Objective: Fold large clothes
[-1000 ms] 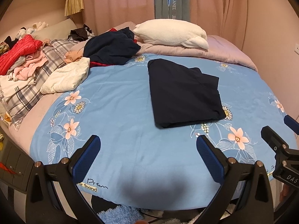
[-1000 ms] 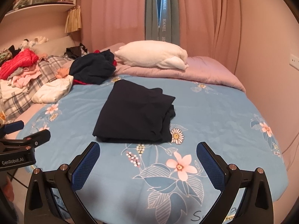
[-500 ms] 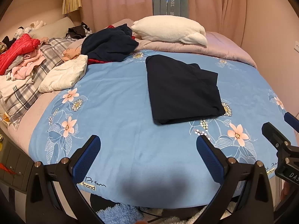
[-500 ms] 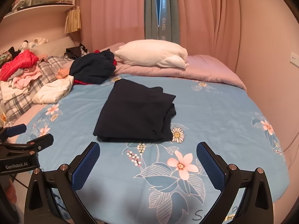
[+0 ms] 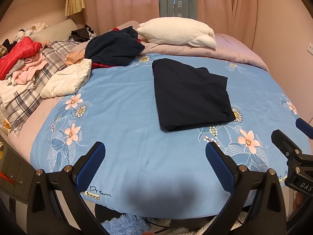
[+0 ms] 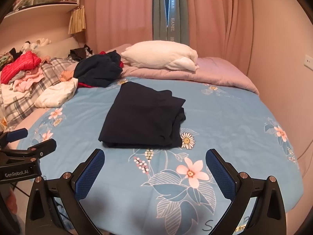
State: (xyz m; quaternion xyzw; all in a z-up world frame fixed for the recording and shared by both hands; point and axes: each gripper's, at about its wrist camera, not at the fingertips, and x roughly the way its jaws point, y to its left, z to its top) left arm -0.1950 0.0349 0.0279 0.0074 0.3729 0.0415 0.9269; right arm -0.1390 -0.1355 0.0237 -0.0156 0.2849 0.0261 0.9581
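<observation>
The dark navy garment (image 5: 190,96) lies already folded into a flat rectangle near the middle of the blue floral bedspread (image 5: 121,105), and nothing holds it. Both grippers hang at the near edge of the bed, apart from the cloth, with jaws spread wide and empty. From the left gripper (image 5: 155,162) the garment lies at about 1 o'clock, and its long axis runs from the near edge away toward the white pillow (image 5: 176,31), a little slanted. From the right gripper (image 6: 154,168) the same garment (image 6: 142,117) lies at about 11 o'clock, and its near short edge looks closer to these jaws than to the left ones, so I judge the right hand the nearer one. The right side of the fold looks thicker and less even, with layers showing. The pile of unfolded clothes (image 5: 111,47) sits at about 11 o'clock from the left gripper, well apart from both. If this piece is finished, the next reach probably goes to that pile, and the left hand is on the better side for it.
</observation>
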